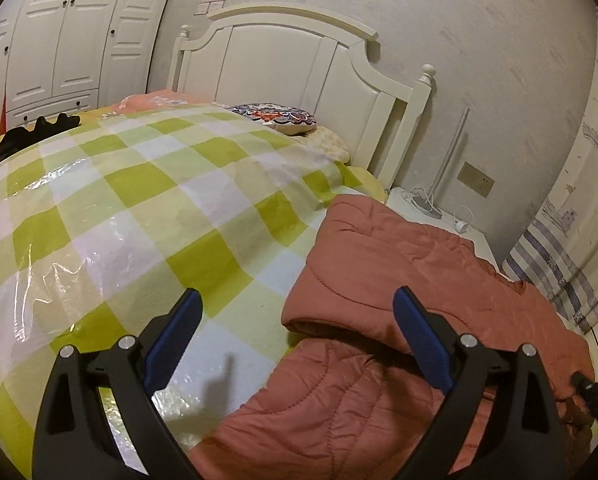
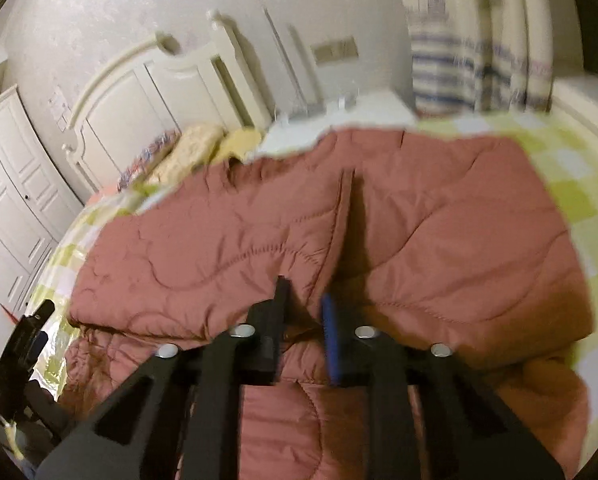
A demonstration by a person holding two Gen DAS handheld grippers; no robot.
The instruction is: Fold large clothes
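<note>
A quilted salmon-pink jacket (image 1: 399, 248) lies partly folded on the right of a bed with a green and white checked cover (image 1: 139, 200). My left gripper (image 1: 299, 320) hovers open at the jacket's left edge. Its left finger is over the cover, its right finger over the jacket, and nothing is held. In the blurred right wrist view the jacket (image 2: 219, 240) fills the middle. My right gripper (image 2: 305, 292) has its fingers close together, pinching a fold of it near the front edge. The left gripper's black body (image 2: 27, 340) shows at the far left.
A white headboard (image 1: 283, 60) and a patterned cushion (image 1: 275, 116) stand at the bed's far end. Beside the bed are a white nightstand (image 1: 431, 216) with cables and a striped curtain (image 1: 559, 264). White wardrobe doors (image 1: 59, 40) line the left wall.
</note>
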